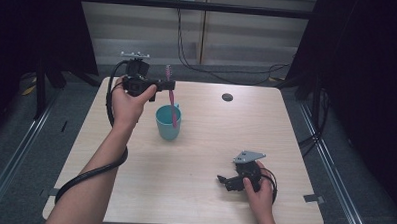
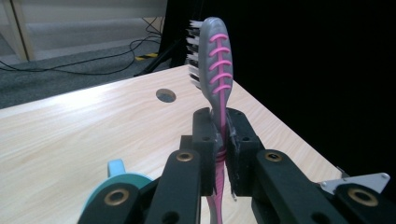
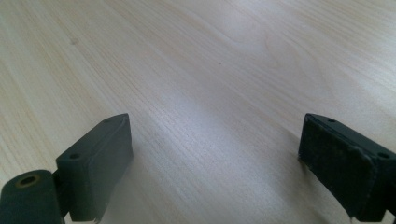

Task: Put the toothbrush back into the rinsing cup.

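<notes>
- One right gripper (image 1: 223,181), black with a grey three-cornered plate on top, lies low over the worktop (image 1: 205,157) nearest the person, well apart from the teal cup and towards the person's right of it; in the right gripper view its two fingers (image 3: 95,163) stand wide apart with bare pale wood between them.
- One pale wood-grain worktop carries the things; it is a single square board with rounded corners.
- One teal plastic cup (image 1: 166,126) with a handle stands upright near the middle of the worktop; in the left gripper view part of its rim (image 2: 122,179) shows below the fingers.
- One pink-and-grey toothbrush (image 1: 171,98) stands upright with its lower end inside the teal cup and its bristled head above it; in the left gripper view its white bristles (image 2: 212,56) face left.
- One left gripper (image 1: 167,85), black, is held just above and behind the teal cup; its two fingers (image 2: 203,140) are clamped together on the toothbrush's handle, one on each side.
- One small dark round hole (image 1: 227,97) sits in the worktop beyond the teal cup, to its right.
- Black cables (image 1: 223,68) trail on the grey floor behind the worktop.
</notes>
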